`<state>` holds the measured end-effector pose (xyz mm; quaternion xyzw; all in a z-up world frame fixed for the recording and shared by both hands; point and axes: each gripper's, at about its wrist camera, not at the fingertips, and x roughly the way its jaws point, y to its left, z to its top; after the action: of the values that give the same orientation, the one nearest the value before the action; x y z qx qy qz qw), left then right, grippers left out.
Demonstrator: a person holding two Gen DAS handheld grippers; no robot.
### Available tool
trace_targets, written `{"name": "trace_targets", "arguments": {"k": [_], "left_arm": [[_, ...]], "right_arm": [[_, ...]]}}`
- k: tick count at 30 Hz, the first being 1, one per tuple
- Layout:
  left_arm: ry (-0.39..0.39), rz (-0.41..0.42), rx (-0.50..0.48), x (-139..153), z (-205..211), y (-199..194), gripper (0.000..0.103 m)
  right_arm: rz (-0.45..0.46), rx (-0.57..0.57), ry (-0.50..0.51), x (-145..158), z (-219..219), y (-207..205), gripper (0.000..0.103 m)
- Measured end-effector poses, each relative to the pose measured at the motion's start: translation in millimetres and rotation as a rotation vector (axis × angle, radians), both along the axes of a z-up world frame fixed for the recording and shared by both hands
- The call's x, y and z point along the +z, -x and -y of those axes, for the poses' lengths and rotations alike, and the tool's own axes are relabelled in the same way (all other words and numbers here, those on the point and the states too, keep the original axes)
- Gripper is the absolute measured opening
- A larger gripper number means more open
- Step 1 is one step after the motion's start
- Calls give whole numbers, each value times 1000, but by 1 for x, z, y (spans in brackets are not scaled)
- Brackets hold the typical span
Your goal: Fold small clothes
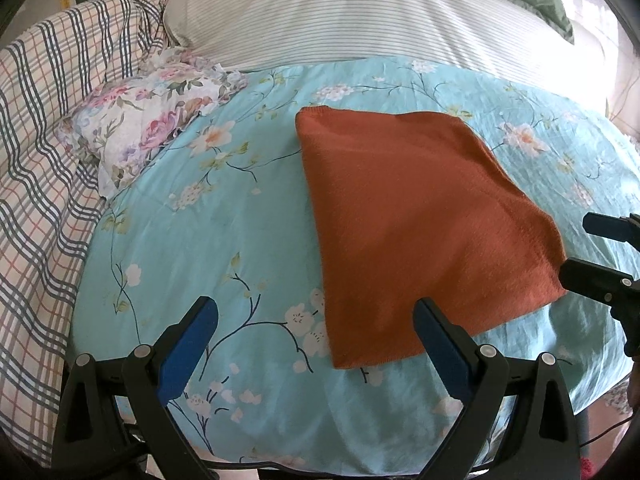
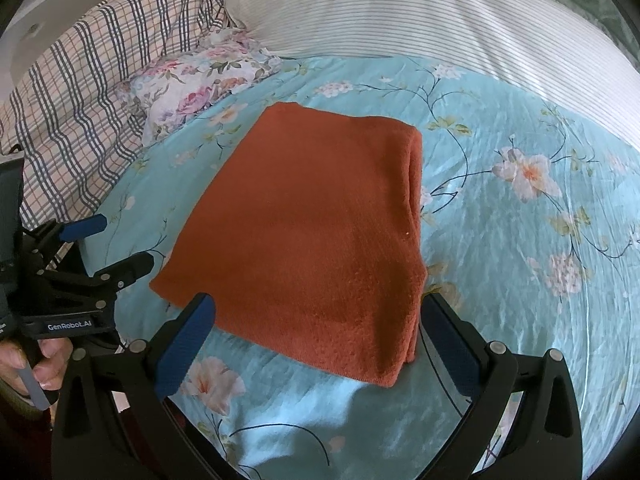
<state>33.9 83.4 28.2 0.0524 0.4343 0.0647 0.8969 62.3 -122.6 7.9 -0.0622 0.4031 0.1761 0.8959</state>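
A rust-orange knitted cloth (image 1: 420,224) lies folded into a flat rectangle on the turquoise floral bedsheet (image 1: 224,240). In the right wrist view the same cloth (image 2: 316,232) shows a doubled edge along its right side. My left gripper (image 1: 316,312) is open, hovering at the cloth's near left corner with nothing between its fingers. My right gripper (image 2: 320,308) is open too, its fingers straddling the cloth's near edge without holding it. Each gripper also shows in the other's view: the right gripper (image 1: 588,248) at the cloth's right corner, the left gripper (image 2: 116,240) left of the cloth.
A small floral pillow (image 1: 148,120) lies at the back left. A plaid blanket (image 1: 44,152) is heaped along the left side. A striped white pillow (image 1: 340,12) lies across the back. A hand (image 2: 36,364) holds the left gripper's handle.
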Motion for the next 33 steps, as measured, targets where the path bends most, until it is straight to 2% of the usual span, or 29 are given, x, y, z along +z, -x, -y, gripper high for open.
{"name": "trace_targets", "arguments": {"k": [33], "left_arm": [[9, -3, -13, -1, 2, 2, 99]], "right_arm": [[-17, 6, 1, -10, -1, 3, 102]]}}
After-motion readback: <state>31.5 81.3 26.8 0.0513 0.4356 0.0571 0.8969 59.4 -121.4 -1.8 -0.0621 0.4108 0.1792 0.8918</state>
